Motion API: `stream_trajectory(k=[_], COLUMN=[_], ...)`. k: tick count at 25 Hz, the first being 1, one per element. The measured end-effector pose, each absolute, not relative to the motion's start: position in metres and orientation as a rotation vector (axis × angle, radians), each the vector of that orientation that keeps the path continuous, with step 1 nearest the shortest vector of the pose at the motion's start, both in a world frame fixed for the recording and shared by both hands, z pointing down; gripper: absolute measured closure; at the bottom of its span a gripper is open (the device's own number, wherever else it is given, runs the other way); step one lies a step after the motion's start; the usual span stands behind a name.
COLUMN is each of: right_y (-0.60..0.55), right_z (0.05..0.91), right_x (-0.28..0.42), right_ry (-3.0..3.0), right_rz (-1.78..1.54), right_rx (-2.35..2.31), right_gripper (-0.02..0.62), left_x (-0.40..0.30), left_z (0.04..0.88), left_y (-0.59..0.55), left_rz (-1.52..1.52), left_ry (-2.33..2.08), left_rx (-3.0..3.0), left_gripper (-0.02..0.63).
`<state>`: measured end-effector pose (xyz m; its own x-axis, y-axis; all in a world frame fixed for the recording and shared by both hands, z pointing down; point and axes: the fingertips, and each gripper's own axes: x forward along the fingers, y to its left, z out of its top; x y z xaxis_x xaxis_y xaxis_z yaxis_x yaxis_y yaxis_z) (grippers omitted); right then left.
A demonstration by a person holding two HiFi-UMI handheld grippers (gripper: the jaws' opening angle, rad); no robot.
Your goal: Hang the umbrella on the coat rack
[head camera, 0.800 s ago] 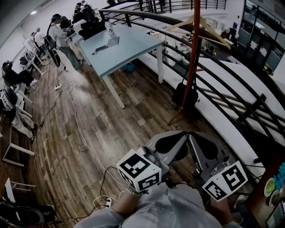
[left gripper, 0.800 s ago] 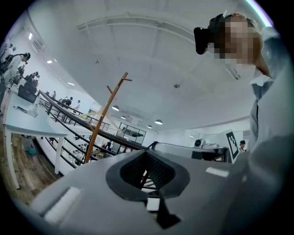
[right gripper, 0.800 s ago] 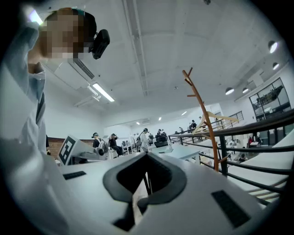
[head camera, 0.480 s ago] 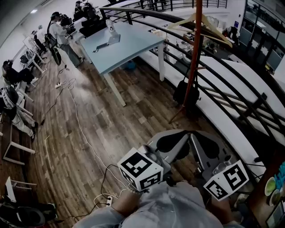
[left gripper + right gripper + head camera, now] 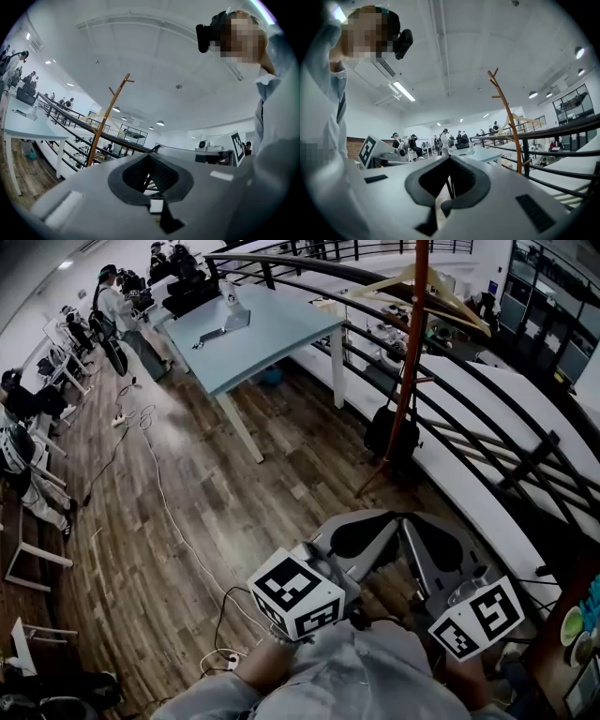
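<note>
Both grippers are held close to the person's body, well short of the coat rack (image 5: 409, 352), and both point toward it.

Left gripper (image 5: 378, 525): in the left gripper view its fingers (image 5: 117, 187) are pressed together with nothing between them. Only background shows through the dark-rimmed cutout.

Right gripper (image 5: 412, 527): in the right gripper view its fingers (image 5: 487, 192) also meet, and they hold nothing.

The coat rack is an orange-brown pole with short upward pegs. It stands on the wooden floor (image 5: 187, 521), just on the person's side of a curved dark railing (image 5: 487, 418).

A wooden clothes hanger (image 5: 441, 292) hangs near the top of the rack.

A dark bundle (image 5: 386, 435) rests against the lower part of the pole, just above its feet. I cannot tell whether it is the umbrella.

A pale blue tabletop (image 5: 267, 334) stands to the left of the rack, apart from it.

A white cable (image 5: 169, 512) trails across the floor further left, and several people are beyond the table's far end.
</note>
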<state>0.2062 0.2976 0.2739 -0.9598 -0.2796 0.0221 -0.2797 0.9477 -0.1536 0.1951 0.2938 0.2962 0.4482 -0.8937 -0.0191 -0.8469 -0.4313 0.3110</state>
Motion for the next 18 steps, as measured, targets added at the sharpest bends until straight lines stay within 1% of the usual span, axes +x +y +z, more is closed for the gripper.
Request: stream_trajectory(k=[10, 18], right_y=[0.311, 0.308], right_z=[0.275, 0.285], right_x=[0.184, 0.153], right_ry=[-3.103, -3.096], right_rz=[0.251, 0.270], right_rx=[0.466, 0.364], right_gripper=[0.597, 0.598], left_x=[0.172, 0.142], left_z=[0.297, 0.307], left_y=[0.308, 0.306], left_rz=[-0.245, -0.253], left_ry=[-1.508, -1.573], left_rx=[2.446, 2.394], left_gripper=[0.604, 0.604])
